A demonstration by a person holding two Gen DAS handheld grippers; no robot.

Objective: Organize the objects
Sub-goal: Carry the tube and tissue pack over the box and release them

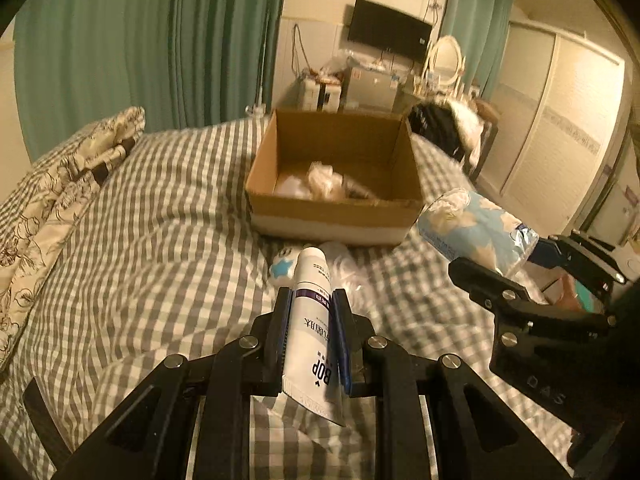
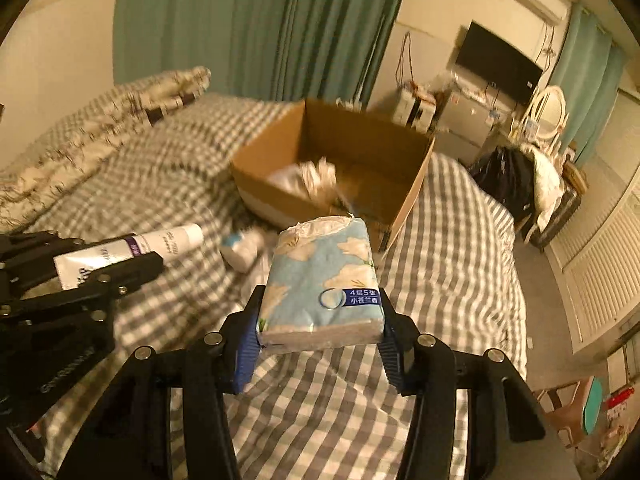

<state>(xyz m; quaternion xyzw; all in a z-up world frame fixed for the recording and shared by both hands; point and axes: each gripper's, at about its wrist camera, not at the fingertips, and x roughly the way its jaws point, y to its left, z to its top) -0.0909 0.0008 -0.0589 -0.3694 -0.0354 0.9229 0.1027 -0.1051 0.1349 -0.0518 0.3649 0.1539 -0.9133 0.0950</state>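
Note:
My left gripper (image 1: 310, 300) is shut on a white tube (image 1: 311, 320) with purple print, held above the checked bed. It also shows in the right wrist view (image 2: 132, 250). My right gripper (image 2: 320, 316) is shut on a blue flowered tissue pack (image 2: 320, 280), which also shows in the left wrist view (image 1: 476, 228). An open cardboard box (image 1: 336, 204) sits on the bed ahead of both grippers, holding crumpled white wrappers (image 1: 324, 180). A small white and blue object (image 1: 282, 266) lies on the bed in front of the box.
A checked bedspread (image 1: 160, 220) covers the bed. Floral pillows (image 1: 60, 184) lie at the left. Green curtains (image 1: 140, 40) hang behind. A TV (image 1: 388, 28), a cluttered desk and a chair with clothes (image 2: 520, 184) stand beyond the bed's far end.

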